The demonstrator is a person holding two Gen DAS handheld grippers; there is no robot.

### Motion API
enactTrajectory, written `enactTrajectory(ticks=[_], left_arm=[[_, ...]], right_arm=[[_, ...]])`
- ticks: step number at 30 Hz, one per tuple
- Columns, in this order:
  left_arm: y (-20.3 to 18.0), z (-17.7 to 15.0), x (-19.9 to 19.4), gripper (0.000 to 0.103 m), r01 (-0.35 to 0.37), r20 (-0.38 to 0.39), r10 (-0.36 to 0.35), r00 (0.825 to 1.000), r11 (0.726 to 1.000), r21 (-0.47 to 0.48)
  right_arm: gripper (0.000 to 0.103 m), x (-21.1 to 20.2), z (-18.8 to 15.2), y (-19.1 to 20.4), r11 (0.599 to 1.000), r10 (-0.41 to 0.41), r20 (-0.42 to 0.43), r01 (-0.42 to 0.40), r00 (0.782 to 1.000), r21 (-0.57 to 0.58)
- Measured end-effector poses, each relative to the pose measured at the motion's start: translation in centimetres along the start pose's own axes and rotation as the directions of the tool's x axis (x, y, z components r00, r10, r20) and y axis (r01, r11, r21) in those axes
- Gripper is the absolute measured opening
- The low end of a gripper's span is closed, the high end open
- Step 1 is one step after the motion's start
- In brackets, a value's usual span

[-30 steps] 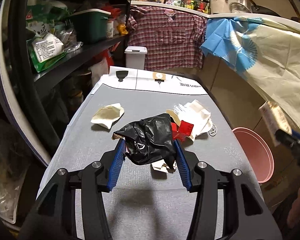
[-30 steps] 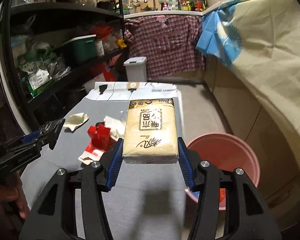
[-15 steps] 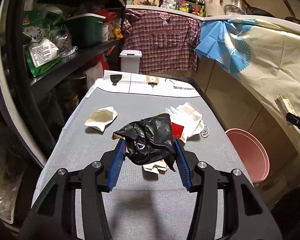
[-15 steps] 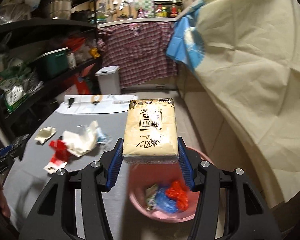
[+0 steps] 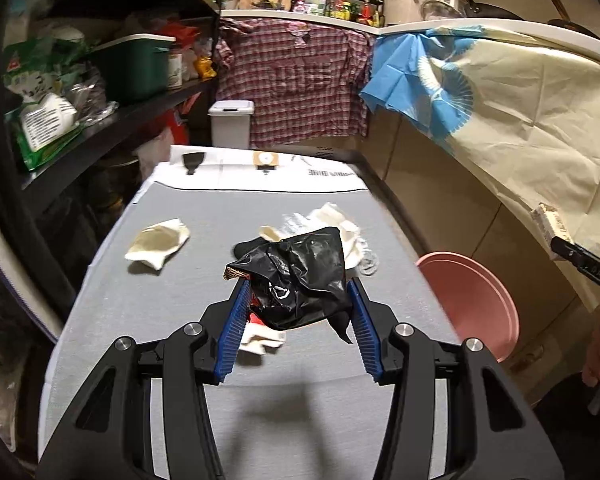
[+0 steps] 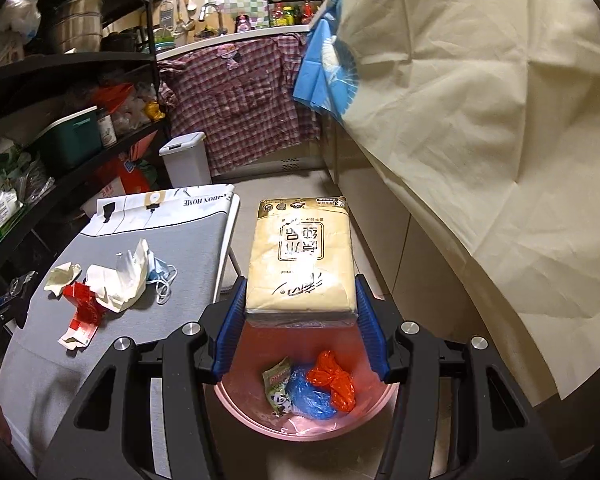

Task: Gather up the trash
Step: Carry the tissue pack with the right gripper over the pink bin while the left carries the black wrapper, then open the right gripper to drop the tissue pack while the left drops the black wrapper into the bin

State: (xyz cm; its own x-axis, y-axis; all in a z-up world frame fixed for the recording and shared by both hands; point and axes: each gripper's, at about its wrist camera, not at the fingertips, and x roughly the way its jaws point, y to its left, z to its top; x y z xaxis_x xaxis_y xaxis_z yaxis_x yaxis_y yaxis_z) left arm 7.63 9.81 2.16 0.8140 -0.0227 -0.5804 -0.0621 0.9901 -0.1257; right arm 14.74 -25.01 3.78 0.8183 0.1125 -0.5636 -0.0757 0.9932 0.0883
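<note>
A grey table (image 5: 204, 408) stretches ahead of the left gripper (image 5: 296, 308). On it, ahead and to the left, lies a cream crumpled paper (image 5: 158, 243); straight ahead lies a white wrapper heap (image 6: 120, 280) with red packaging (image 6: 82, 306) and a blue face mask (image 6: 160, 274).

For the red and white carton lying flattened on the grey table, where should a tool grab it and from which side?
Probably best taken at the crumpled red upper part, which stands up off the grey table, coming from above on the near, open side. The white end lies flat against the surface and offers little to pinch. White paper crowds its far side, so approaching from there risks catching that too.
</note>
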Motion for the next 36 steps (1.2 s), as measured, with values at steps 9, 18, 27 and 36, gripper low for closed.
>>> enactTrajectory(ticks=[9,18,27,36], left_arm=[[-5.7,0.3,1.9,0.049,0.075,-0.018,-0.074,0.997,0.995,0.06],[-11.4,0.6,4.7,0.049,0.165,-0.058,-0.159,0.986,0.977,0.134],[-16.6,0.2,8.6,0.049,0.255,-0.129,-0.232,0.964,0.944,0.209],[-18.3,-0.6,12.1,0.049,0.302,-0.192,-0.264,0.945,0.93,0.209]], right_arm=[[0.053,1.4,-0.1,-2.3,0.999,-0.015,-0.018,0.016,1.0,0.049],[0.053,2.9,-0.1,-3.7,0.996,-0.02,-0.036,0.023,0.999,0.09],[0.053,4.8,0.0,-4.3,0.994,-0.021,-0.058,0.027,0.998,0.105],[0.053,6.2,0.0,-4.4,0.994,-0.023,-0.077,0.031,0.997,0.103]])
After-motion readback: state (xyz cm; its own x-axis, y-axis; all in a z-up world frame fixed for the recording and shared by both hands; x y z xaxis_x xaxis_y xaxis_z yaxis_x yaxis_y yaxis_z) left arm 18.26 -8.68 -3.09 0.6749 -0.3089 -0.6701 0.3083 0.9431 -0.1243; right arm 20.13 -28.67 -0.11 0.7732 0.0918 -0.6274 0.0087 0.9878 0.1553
